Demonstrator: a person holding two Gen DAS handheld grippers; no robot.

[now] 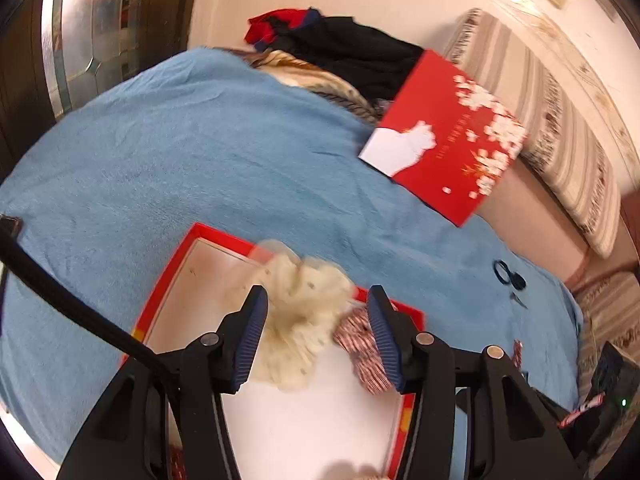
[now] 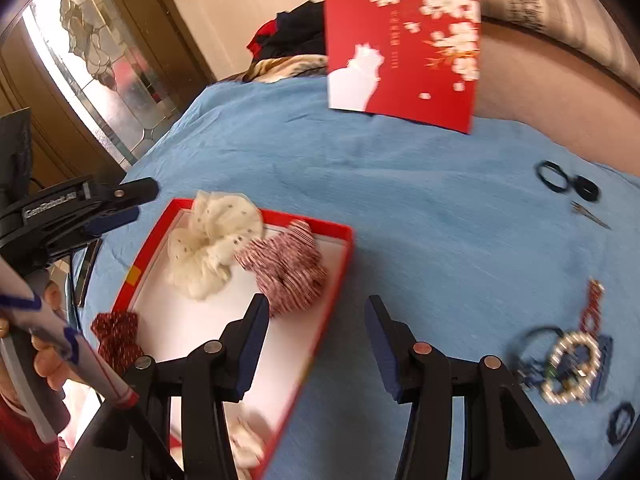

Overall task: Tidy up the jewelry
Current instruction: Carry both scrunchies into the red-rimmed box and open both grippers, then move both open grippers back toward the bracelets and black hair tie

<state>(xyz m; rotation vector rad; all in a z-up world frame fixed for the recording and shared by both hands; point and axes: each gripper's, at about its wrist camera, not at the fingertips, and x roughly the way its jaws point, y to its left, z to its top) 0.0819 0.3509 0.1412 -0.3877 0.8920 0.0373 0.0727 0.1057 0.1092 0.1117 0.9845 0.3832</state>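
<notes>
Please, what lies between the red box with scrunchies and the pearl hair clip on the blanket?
In the right wrist view, only bare blue blanket lies between the red box and the pearl hair clip. The right gripper hangs open above that stretch.

Both the left gripper [image 1: 316, 300] and the right gripper [image 2: 316, 308] have black angular plastic arms with round silver screw heads at the joints and dark blue ribbed pads [image 1: 253, 334] lining the fingers. A black cable [image 1: 72, 304] crosses the left one, whose side carries white lettering in the right wrist view.

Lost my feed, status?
Left gripper open over cream scrunchie in red box. Right gripper open, empty. Pearl ring outside. Nothing blocking.
</notes>
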